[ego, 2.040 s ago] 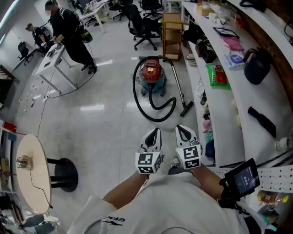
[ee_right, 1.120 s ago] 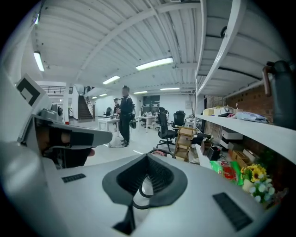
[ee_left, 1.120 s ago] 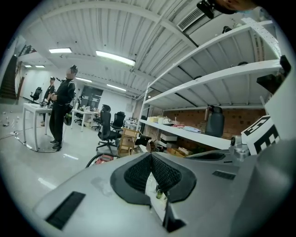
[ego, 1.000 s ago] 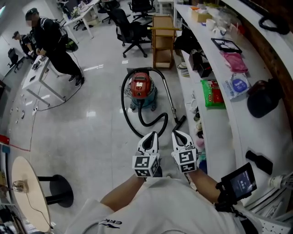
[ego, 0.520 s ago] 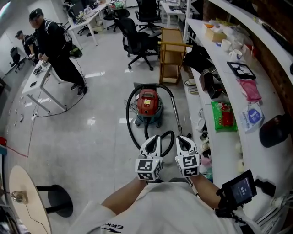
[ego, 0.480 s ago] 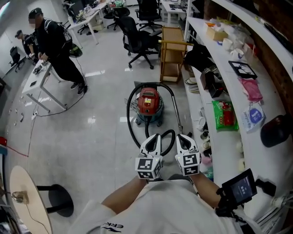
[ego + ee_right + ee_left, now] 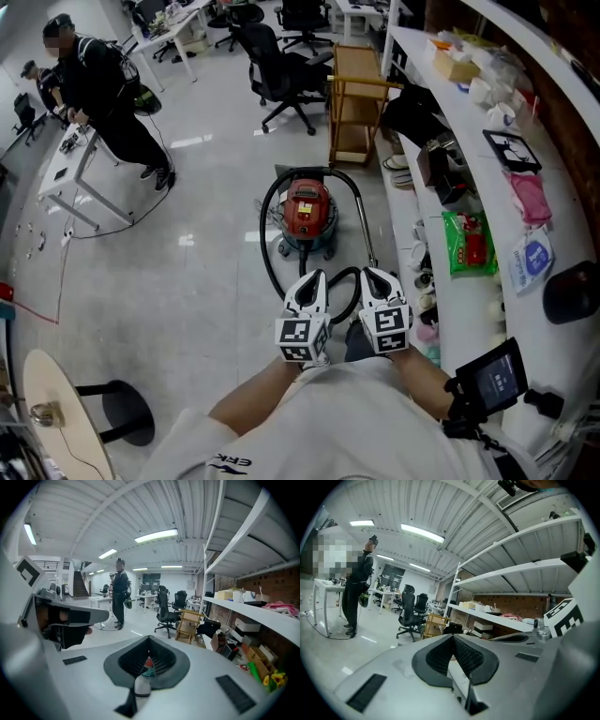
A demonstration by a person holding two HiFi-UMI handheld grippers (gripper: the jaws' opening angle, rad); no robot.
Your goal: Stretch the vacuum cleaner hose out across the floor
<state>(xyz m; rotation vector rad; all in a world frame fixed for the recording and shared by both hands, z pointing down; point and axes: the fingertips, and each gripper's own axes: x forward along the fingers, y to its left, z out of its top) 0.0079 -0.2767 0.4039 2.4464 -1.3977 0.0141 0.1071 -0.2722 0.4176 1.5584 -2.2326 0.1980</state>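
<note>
left gripper [image 7: 312, 279], right gripper [image 7: 375, 276] side by side, fingers closed, empty; hose [image 7: 262, 234] looped around red vacuum cleaner [image 7: 306, 208] just beyond.

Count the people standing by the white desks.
2. A person in black at the desk, head view's top left; a second person behind, at the edge. More may be hidden.

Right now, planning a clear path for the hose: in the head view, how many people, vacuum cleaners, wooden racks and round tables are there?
People: 2
Vacuum cleaner: 1
Wooden rack: 1
Round table: 1
Total: 5
</note>
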